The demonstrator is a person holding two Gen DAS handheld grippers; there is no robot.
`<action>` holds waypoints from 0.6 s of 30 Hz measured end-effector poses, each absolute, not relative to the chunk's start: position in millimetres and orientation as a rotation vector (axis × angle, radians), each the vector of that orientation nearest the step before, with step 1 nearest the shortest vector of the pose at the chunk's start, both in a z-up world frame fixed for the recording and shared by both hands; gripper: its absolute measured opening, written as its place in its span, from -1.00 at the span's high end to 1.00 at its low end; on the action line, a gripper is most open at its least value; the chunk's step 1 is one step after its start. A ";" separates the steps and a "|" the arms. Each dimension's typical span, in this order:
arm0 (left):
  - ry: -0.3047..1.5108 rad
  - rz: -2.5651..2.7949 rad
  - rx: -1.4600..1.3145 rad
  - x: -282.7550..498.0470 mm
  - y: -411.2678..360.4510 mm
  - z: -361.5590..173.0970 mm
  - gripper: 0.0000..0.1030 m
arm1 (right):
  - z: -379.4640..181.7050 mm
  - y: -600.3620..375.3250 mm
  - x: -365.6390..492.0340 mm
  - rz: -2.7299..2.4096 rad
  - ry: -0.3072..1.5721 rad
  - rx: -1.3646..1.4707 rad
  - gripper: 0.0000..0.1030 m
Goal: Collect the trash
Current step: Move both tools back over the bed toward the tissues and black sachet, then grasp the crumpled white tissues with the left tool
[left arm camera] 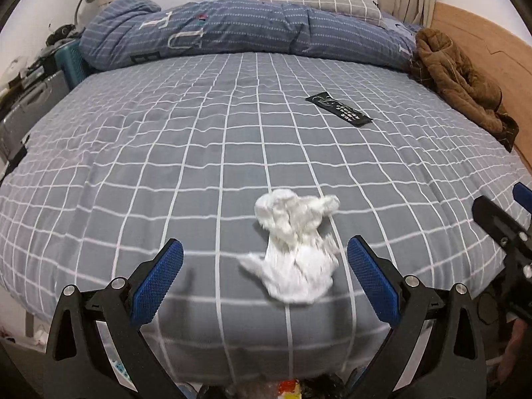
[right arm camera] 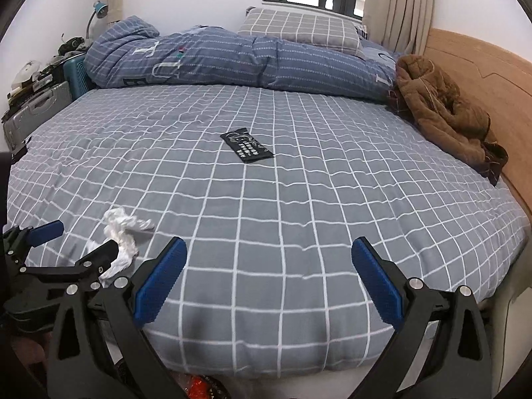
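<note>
Each hand-held gripper, the left (left arm camera: 265, 259) and the right (right arm camera: 268, 256), is a matte black plastic frame of angular, triangular-cutout arms joined by round silver screws, ending in two flat fingers (left arm camera: 159, 281) faced with knurled blue rubber pads (right arm camera: 377, 281).

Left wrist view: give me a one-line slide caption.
Open left gripper straddles a crumpled white tissue on the checked bed sheet; black wrapper lies beyond.

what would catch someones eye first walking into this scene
Probably the crumpled white tissue near the front edge of the grey checked bed, lying between the open fingers of the left gripper. Next, the black wrapper lying flat mid-bed, ahead of the open right gripper.
</note>
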State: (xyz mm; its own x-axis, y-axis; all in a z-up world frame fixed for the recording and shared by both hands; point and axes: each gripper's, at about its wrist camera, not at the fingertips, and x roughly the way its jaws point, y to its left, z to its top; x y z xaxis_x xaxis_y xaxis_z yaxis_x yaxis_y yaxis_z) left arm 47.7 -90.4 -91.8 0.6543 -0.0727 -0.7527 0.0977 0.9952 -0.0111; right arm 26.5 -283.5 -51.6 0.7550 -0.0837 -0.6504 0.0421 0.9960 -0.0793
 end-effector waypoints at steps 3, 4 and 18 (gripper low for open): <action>0.862 -0.108 0.024 57.2 -91.0 -95.0 -0.84 | -52.4 -290.3 38.2 -0.076 0.718 -0.049 -0.85; 0.866 -0.117 0.020 61.2 -91.4 -96.2 -0.79 | -52.9 -292.1 42.2 -0.077 0.720 -0.044 -0.85; 0.951 -0.156 0.056 92.3 -101.0 -115.4 0.39 | -55.6 -297.8 80.1 -0.061 0.735 -0.038 -0.85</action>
